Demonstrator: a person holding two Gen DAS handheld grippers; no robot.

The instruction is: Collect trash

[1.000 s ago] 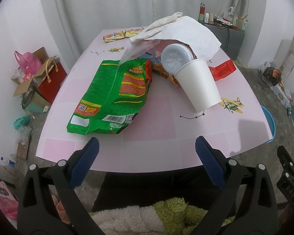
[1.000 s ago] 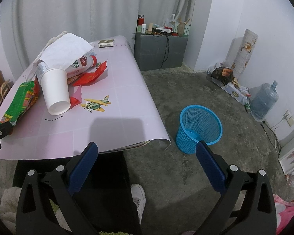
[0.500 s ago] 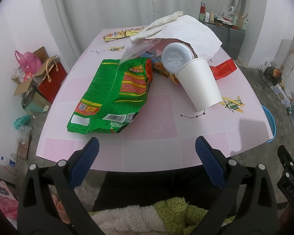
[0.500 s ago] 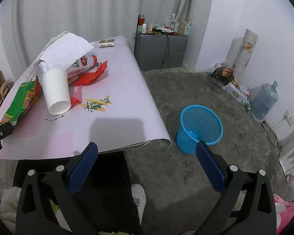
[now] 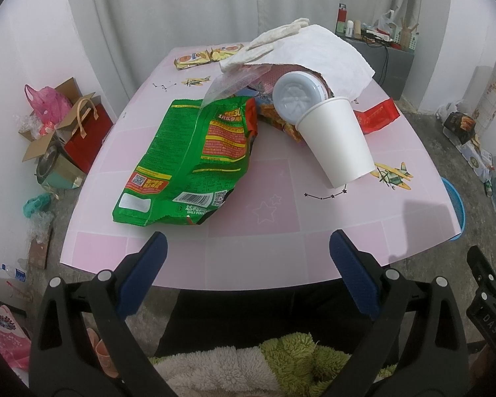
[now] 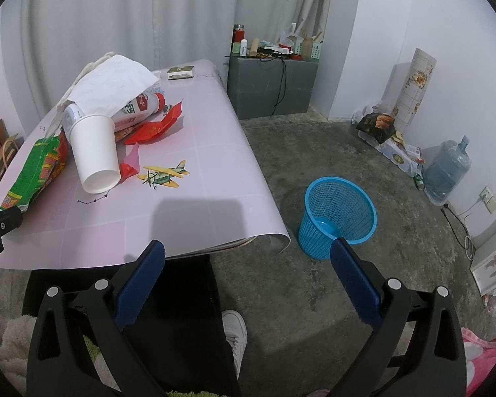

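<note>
Trash: a heap on the far half of the pink table (image 5: 254,258), nothing yet picked up.

- Green snack bag (image 5: 195,162): lies flat, nearest the table's front edge, left of the cup; also seen at the left of the right wrist view (image 6: 33,172).
- White paper cup (image 5: 335,142): on its side, mouth toward the front edge, its base against the bottle; in the right wrist view (image 6: 94,155).
- Plastic bottle (image 6: 134,109): on its side, red cap toward the far right, its pale bottom (image 5: 296,99) touching the cup.
- White paper sheet (image 5: 320,56): draped over the bottle.
- Red wrapper (image 5: 378,115): right of the cup, on the table; (image 6: 155,127).
- Biscuit packs (image 5: 208,54): at the far edge, apart from the heap.

Blue basket (image 6: 337,218): on the concrete floor, right of the table, upright.

Left gripper (image 5: 248,274): jaws spread wide, holding nothing, over the table's front edge, short of the snack bag.

Right gripper (image 6: 248,274): jaws spread wide, holding nothing, above the floor at the table's front right corner, the basket just beyond its right finger.
</note>
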